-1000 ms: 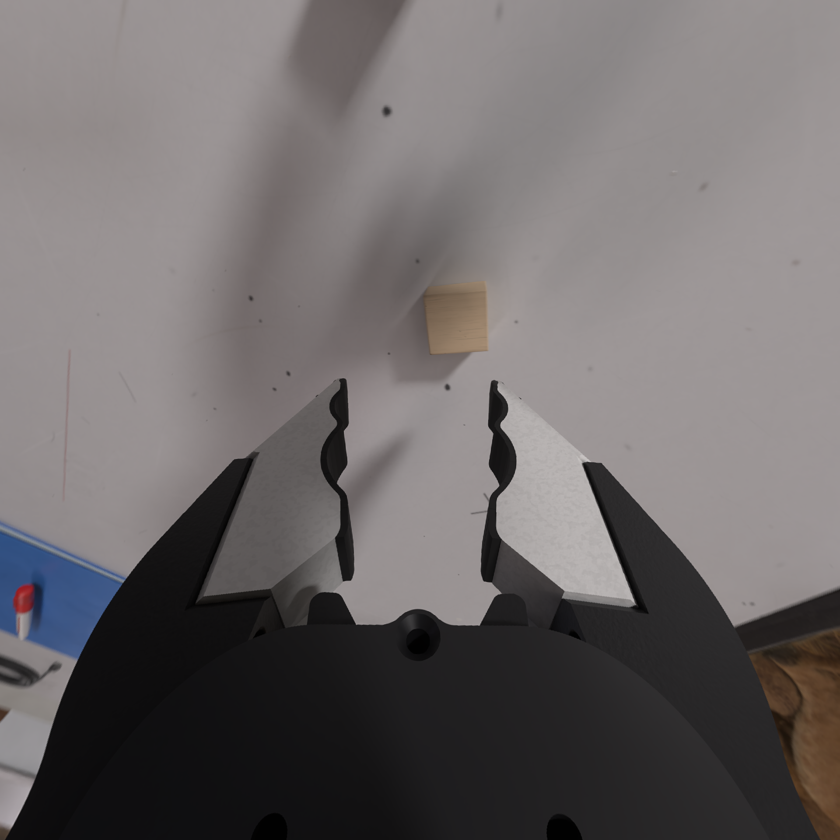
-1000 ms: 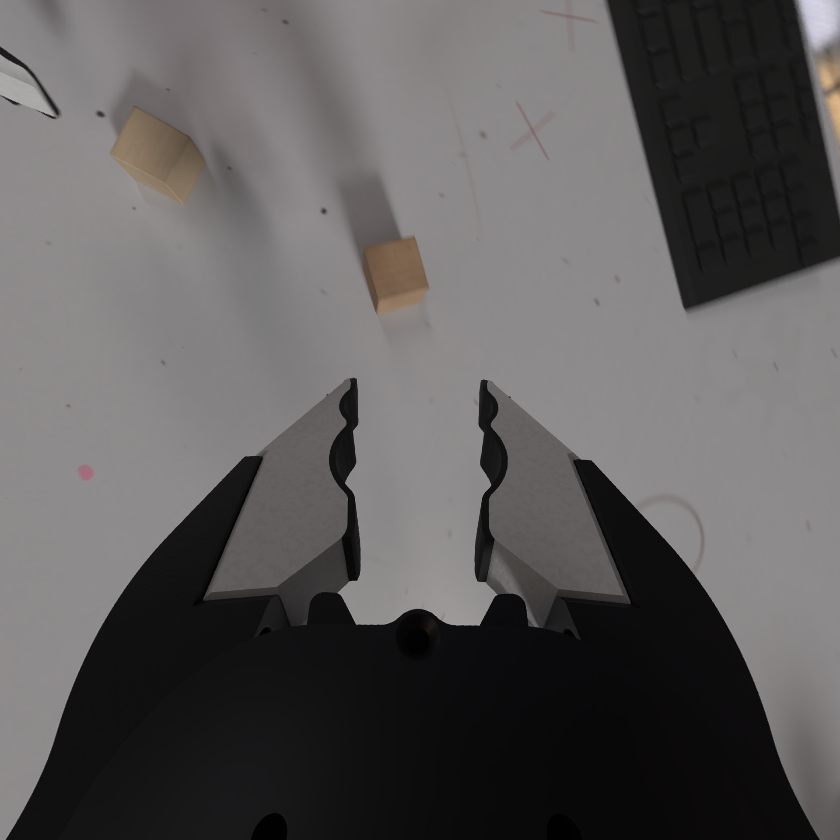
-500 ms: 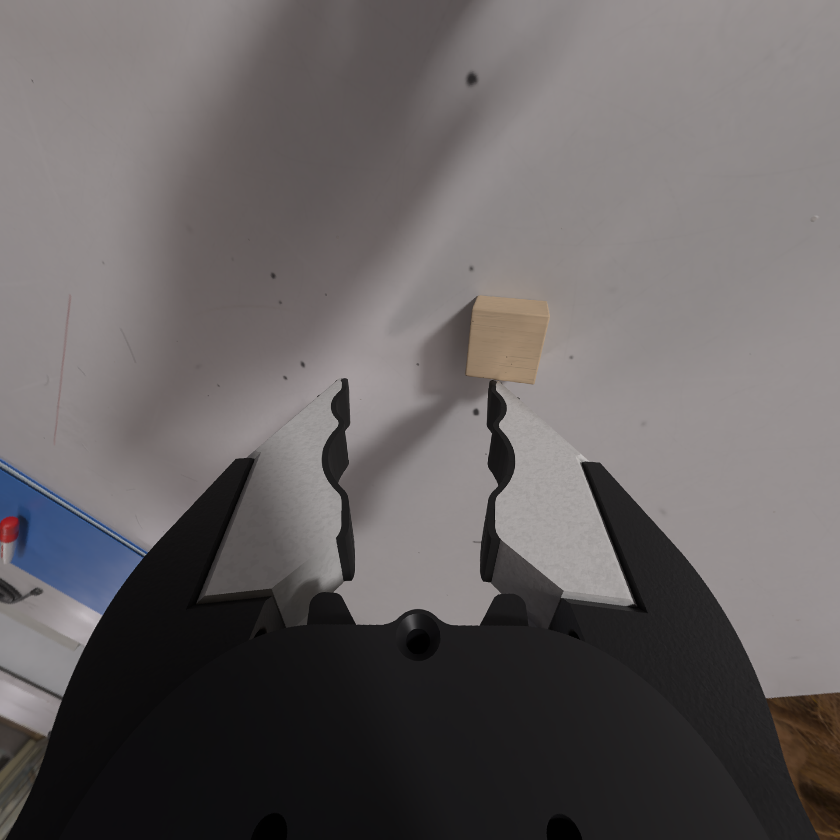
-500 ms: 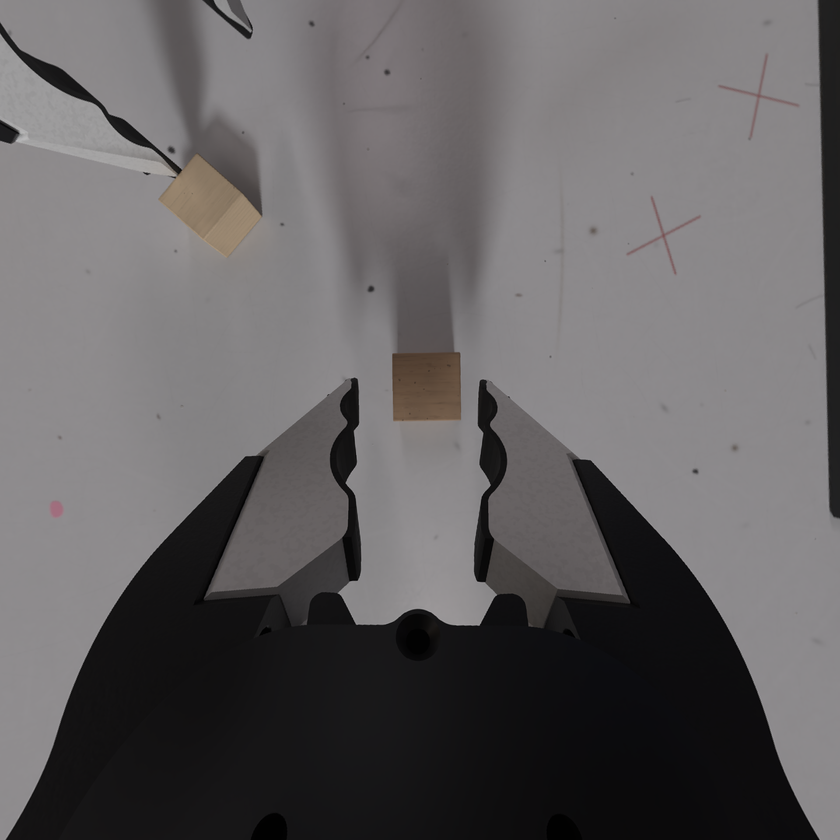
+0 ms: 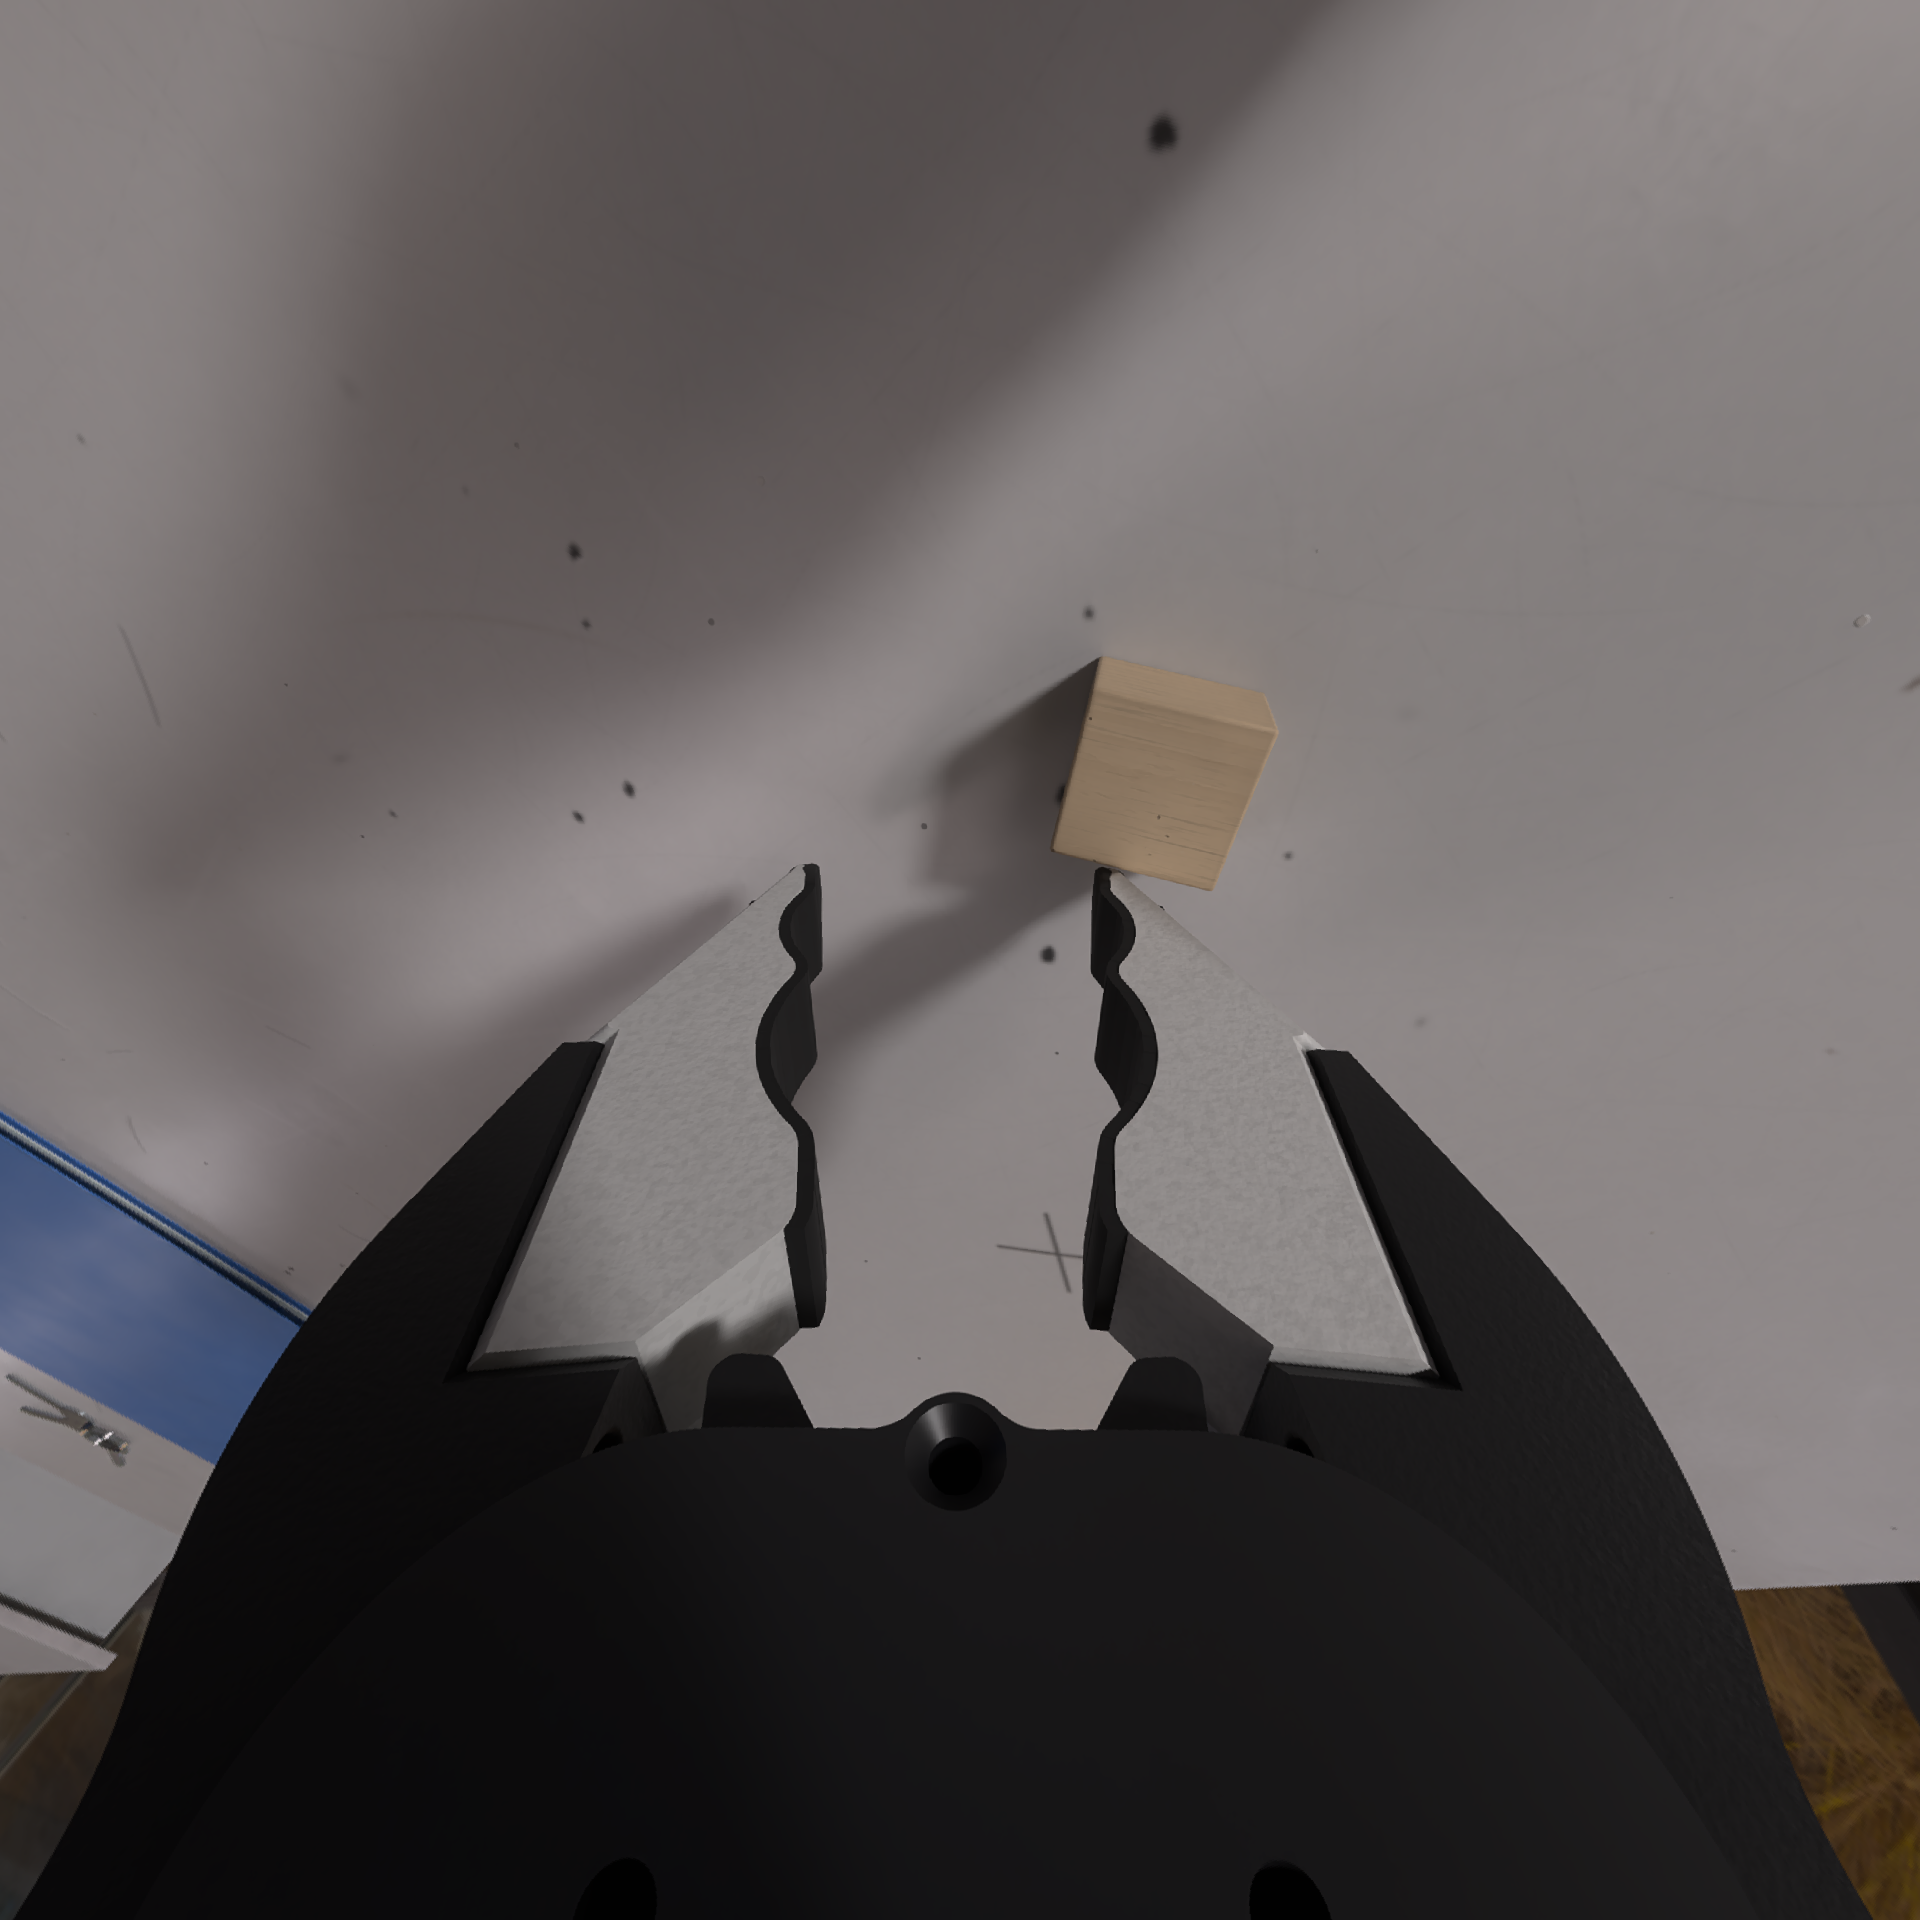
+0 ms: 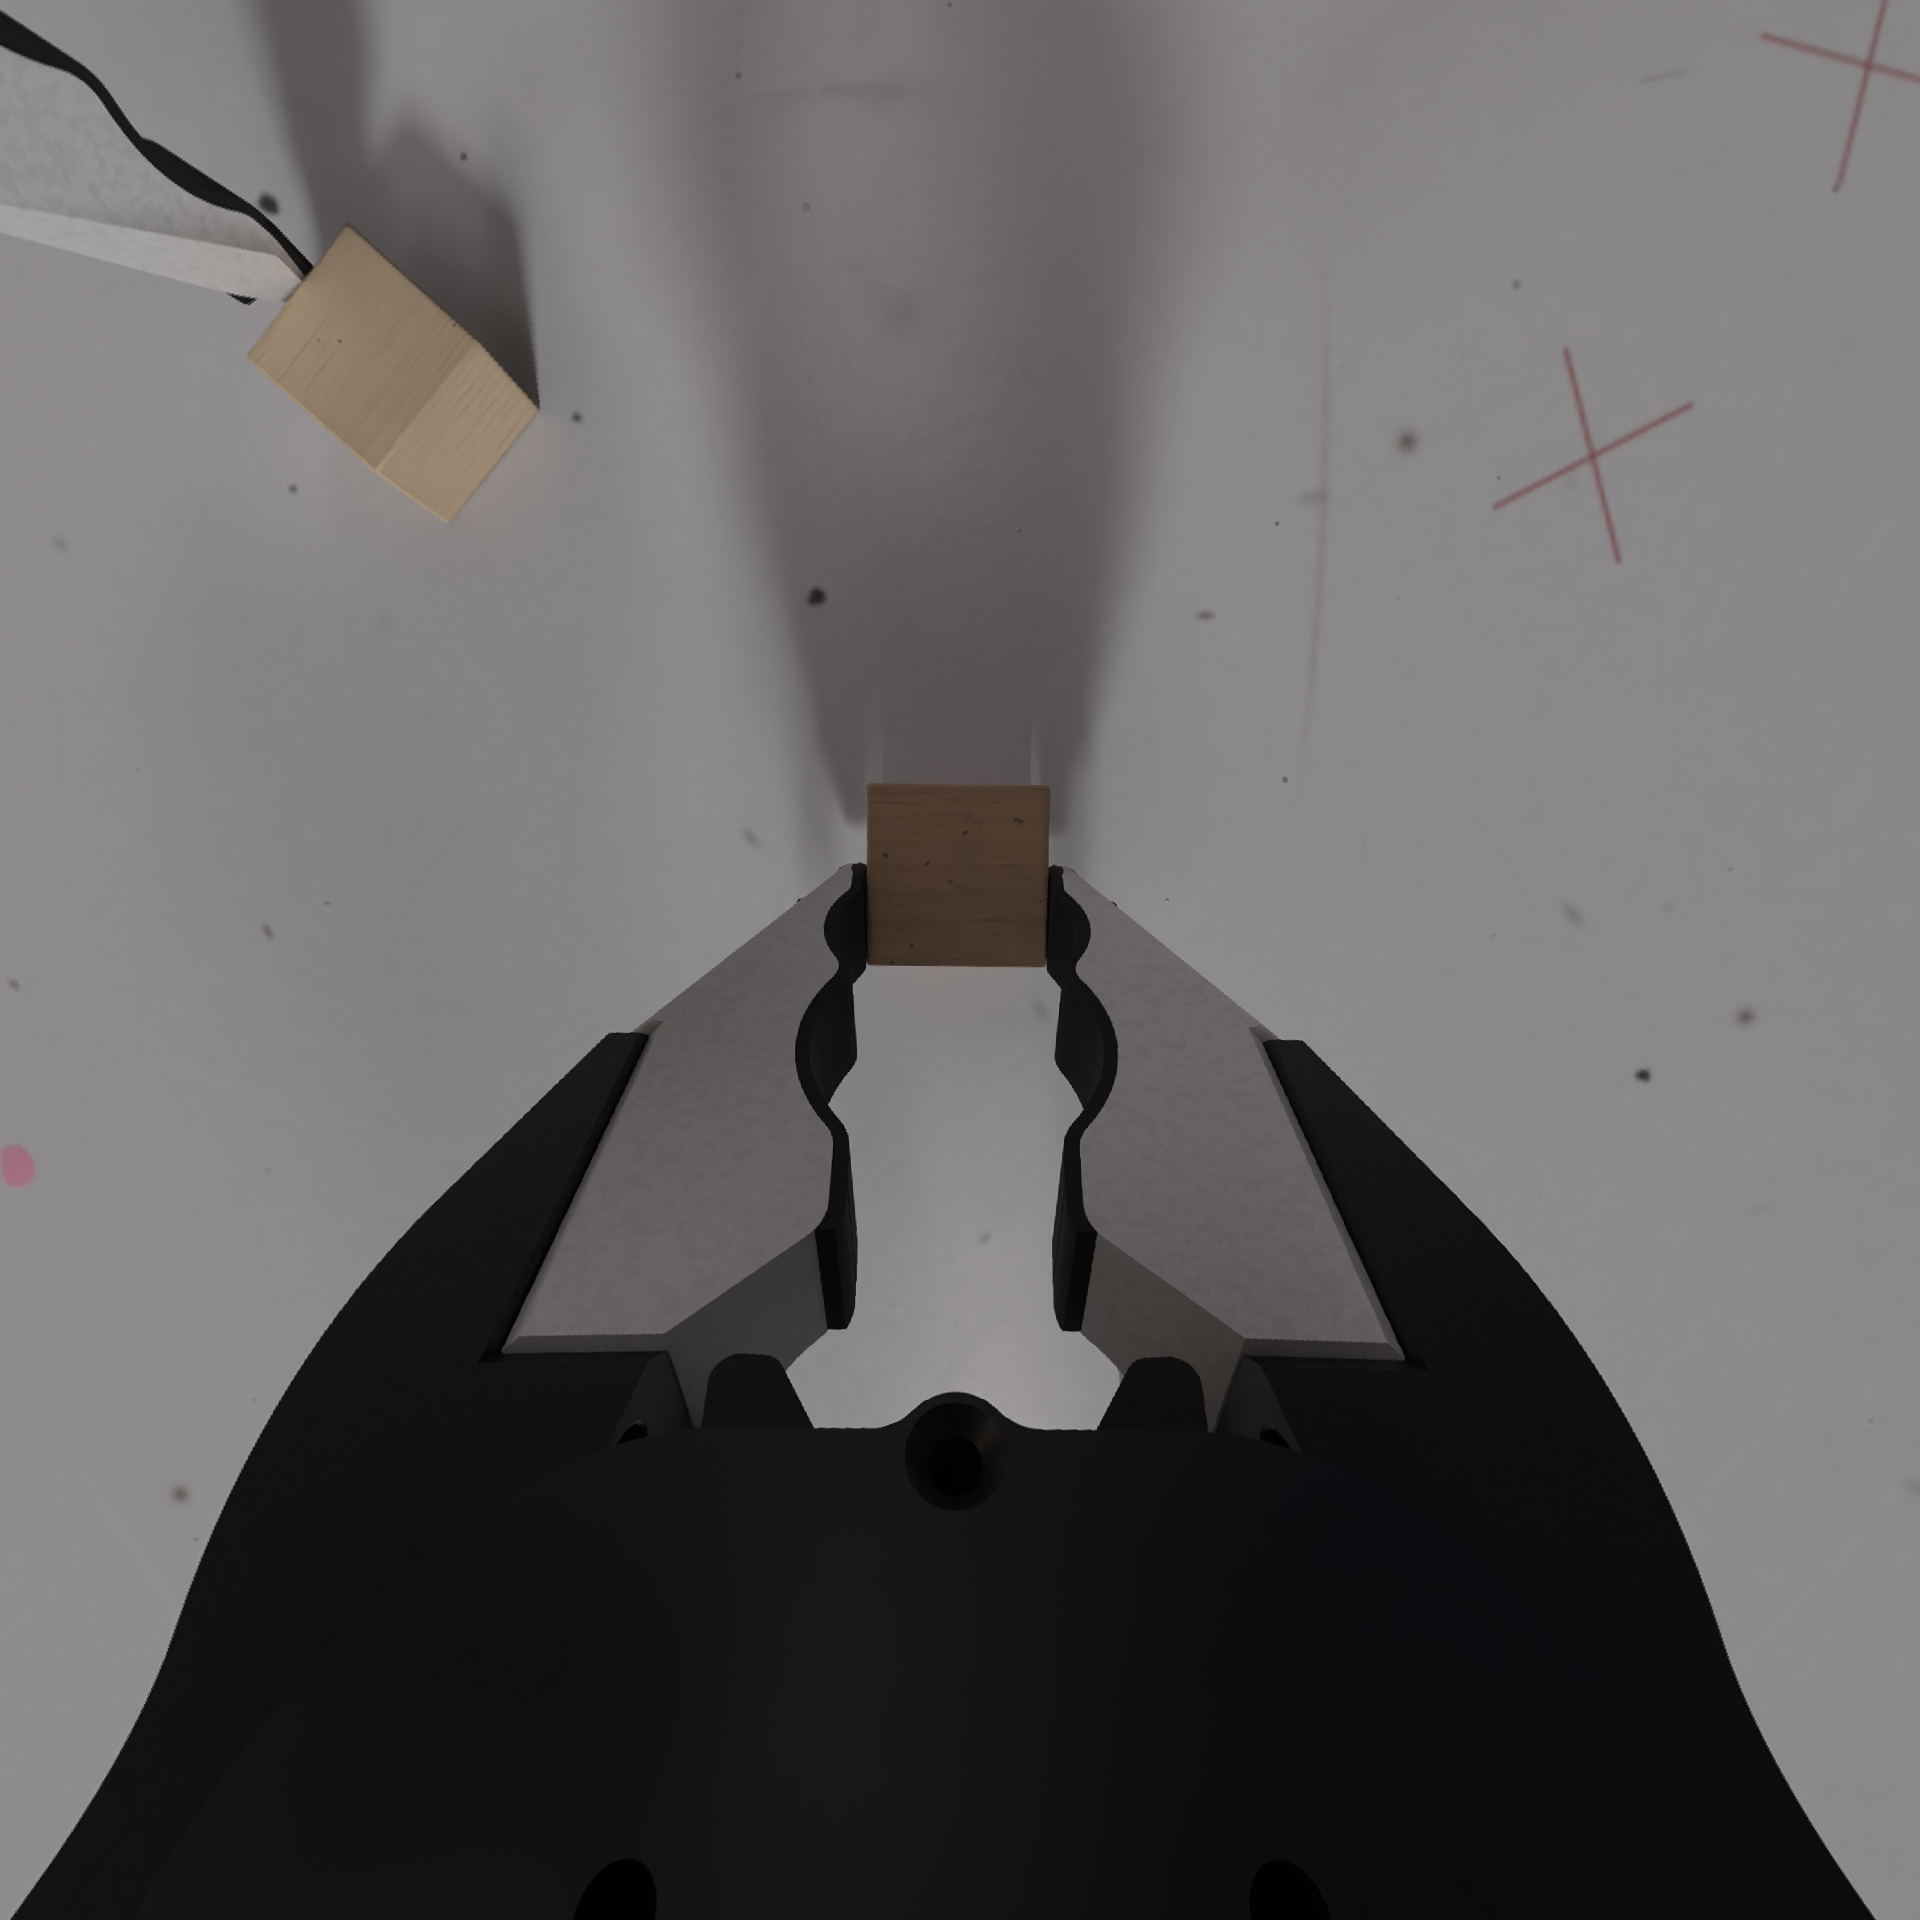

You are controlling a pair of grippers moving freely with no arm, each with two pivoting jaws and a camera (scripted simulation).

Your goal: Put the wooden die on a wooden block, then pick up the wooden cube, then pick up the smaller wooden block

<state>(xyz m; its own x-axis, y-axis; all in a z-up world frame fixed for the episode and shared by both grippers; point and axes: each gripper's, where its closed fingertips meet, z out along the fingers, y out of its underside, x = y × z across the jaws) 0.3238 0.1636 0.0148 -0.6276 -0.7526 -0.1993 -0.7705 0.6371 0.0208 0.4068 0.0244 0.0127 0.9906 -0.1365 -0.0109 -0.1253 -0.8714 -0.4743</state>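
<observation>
A small brown wooden cube (image 6: 957, 873) sits on the white table between the tips of my right gripper (image 6: 956, 899), whose fingers press on its left and right sides. A larger pale wooden block (image 6: 395, 374) lies far left of it. One finger of the left gripper (image 6: 125, 208) touches that block's far corner. In the left wrist view the pale block (image 5: 1164, 774) lies just beyond and to the right of my open, empty left gripper (image 5: 954, 873). The right fingertip (image 5: 1103, 883) meets the block's near corner.
Red crosses (image 6: 1595, 457) are drawn on the table to the right of the brown cube. A blue surface (image 5: 104, 1247) lies at the lower left in the left wrist view. The table edge and a wood floor (image 5: 1829, 1714) are at the lower right.
My right gripper moved forward around the brown cube and closed on it. My left gripper came nearer the pale block, which shifted to the right of its jaws.
</observation>
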